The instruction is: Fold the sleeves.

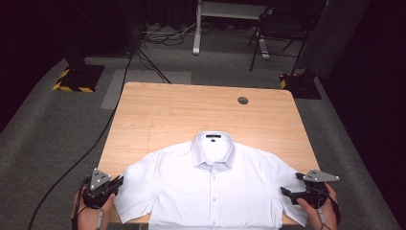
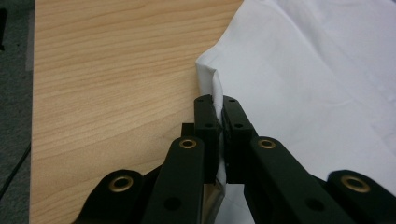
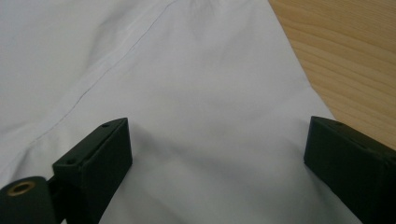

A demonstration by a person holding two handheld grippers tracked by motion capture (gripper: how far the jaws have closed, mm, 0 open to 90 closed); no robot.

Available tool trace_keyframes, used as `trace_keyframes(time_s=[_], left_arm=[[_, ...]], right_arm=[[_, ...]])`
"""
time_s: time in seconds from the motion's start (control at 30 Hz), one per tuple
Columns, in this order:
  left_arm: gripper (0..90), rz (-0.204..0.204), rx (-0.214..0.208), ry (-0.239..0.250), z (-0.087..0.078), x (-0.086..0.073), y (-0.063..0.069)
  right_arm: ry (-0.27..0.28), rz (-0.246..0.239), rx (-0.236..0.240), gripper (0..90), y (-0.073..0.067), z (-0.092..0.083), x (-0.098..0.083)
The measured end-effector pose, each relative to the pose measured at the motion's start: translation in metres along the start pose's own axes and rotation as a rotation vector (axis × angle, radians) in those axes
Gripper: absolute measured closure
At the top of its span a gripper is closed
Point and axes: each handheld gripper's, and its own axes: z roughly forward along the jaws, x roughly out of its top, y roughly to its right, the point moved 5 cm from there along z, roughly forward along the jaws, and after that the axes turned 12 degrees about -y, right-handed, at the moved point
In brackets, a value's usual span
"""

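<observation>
A white short-sleeved shirt lies flat, buttoned and collar up, across the lower middle of the wooden table, its hem at the bottom edge of the high view. At lower left the left gripper is pinched tight on the cuff edge of one sleeve. At lower right the right gripper stands wide open over the other sleeve, holding nothing. A round grey grommet sits in the tabletop at upper right, and black cables trail over the grey carpet beyond.

From my left gripper camera, I saw the two black jaws pressed together on a raised fold at the edge of the white shirt. The fold stood up between the pads, just right of the bare wooden table. It was probably a sleeve hem.
</observation>
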Motion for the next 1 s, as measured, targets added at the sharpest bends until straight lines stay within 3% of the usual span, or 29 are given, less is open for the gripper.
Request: trace_keyframes(time_s=[0.23, 0.47, 1.0], left_arm=[[87.1, 0.006, -0.047, 0.028, -0.015, 0.011, 0.013], [87.0, 0.047, -0.091, 0.077, -0.028, 0.028, 0.031], [87.0, 0.121, -0.136, 0.136, -0.042, 0.052, 0.063]], right_arm=[[0.0, 0.0, 0.0, 7.7, 0.0, 0.0, 0.0], [0.0, 0.001, 0.0, 7.7, 0.0, 0.0, 0.0], [0.0, 0.001, -0.001, 7.7, 0.0, 0.0, 0.0]])
